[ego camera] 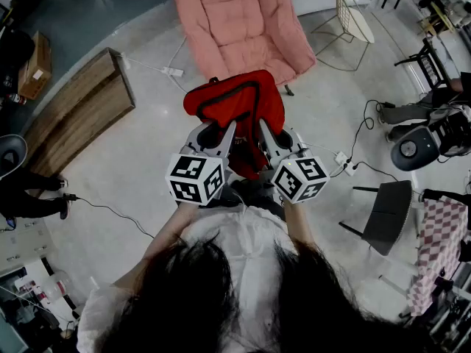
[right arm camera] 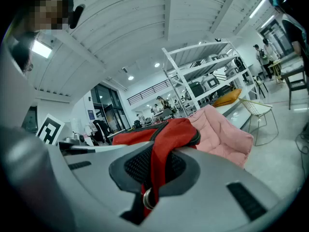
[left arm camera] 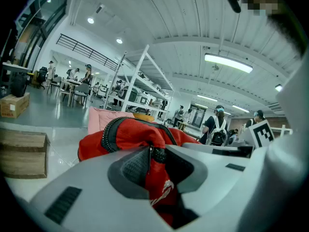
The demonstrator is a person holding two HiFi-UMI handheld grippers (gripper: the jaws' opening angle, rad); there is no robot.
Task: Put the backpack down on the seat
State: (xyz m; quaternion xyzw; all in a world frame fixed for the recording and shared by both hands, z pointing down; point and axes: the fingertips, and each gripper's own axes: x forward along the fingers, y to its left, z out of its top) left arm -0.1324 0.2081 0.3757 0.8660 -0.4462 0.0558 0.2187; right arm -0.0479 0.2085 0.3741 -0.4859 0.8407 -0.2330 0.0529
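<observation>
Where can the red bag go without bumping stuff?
The seat of the pink chair is bare. The floor between the wooden bench and the red backpack is open too. Crowded at right: cables and a grey chair.

No legible text anywhere; the backpack [left arm camera: 140, 132] bears unreadable white print [left arm camera: 164, 189].

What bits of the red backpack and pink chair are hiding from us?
- Head view: the red backpack, its bottom hidden behind the left gripper and right gripper clamped on it.
- Head view: the pink chair, its top cut off by the upper edge.
- Left gripper view: most of the chair, behind the backpack.
- Gripper views: far-off people, too small.
</observation>
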